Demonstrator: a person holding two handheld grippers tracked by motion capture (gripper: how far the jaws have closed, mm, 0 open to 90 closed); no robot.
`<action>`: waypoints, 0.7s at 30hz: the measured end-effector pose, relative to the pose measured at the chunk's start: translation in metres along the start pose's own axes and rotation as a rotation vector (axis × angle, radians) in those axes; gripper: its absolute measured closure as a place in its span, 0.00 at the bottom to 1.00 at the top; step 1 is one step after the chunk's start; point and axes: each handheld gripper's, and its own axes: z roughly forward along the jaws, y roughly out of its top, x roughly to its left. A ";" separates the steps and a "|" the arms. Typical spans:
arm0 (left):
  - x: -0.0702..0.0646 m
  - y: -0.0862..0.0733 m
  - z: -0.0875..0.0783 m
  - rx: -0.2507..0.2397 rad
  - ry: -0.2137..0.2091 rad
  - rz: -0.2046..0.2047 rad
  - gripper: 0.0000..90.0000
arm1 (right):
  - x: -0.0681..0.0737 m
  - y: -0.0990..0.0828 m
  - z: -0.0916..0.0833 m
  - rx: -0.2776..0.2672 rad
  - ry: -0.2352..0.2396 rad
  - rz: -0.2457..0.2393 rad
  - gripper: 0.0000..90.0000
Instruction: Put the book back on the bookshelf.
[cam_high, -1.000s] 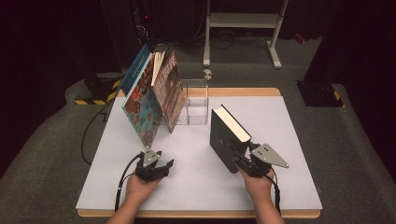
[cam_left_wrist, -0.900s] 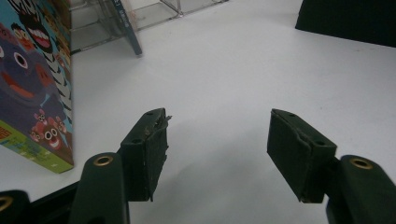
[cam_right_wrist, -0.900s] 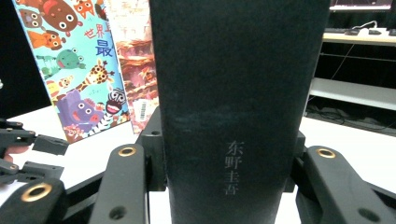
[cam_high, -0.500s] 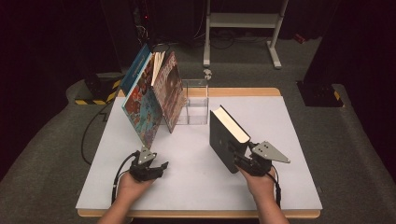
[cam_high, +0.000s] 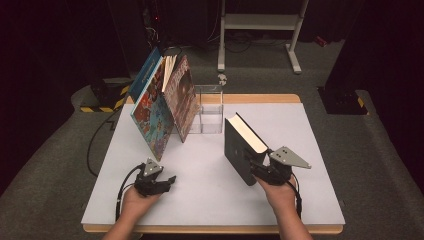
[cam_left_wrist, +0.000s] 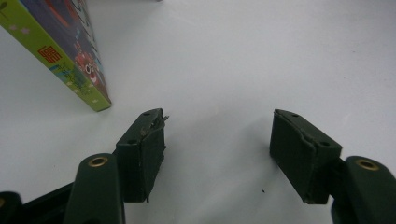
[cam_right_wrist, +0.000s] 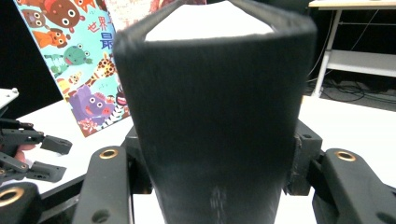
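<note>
A thick black book (cam_high: 237, 150) stands on its lower edge on the white table (cam_high: 200, 205), tilted, with its pale page edge facing up. My right gripper (cam_high: 253, 170) holds its near bottom corner. In the right gripper view the spine (cam_right_wrist: 210, 93) sits between both pads, which lie against the covers; the jaws have just been opening with the book still between them. My left gripper (cam_high: 169, 184) rests low on the table at the front left, open, with nothing between its fingers (cam_left_wrist: 144, 154). A colourful picture book (cam_high: 152, 120) leans just beyond it.
Several picture books lean together at the back left, among them a reddish one (cam_high: 181, 100). A clear plastic box (cam_high: 210, 107) stands beside them at the table's far edge. The colourful book's green corner (cam_left_wrist: 60, 46) is left of my left jaws. A metal rack (cam_high: 260, 22) stands behind the table.
My left gripper has drawn slightly left and back from the colourful book's lower corner. The right hand and the black book have stayed in place.
</note>
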 end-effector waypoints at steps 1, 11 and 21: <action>0.000 0.000 0.000 0.003 0.000 0.004 0.40 | 0.000 0.001 0.001 -0.005 0.009 -0.005 0.51; 0.000 0.000 0.000 0.000 -0.011 -0.003 0.42 | 0.002 0.010 0.008 -0.011 0.002 0.013 0.51; 0.000 0.000 0.000 -0.002 -0.009 0.000 0.42 | 0.003 0.016 0.012 -0.006 -0.027 -0.004 0.55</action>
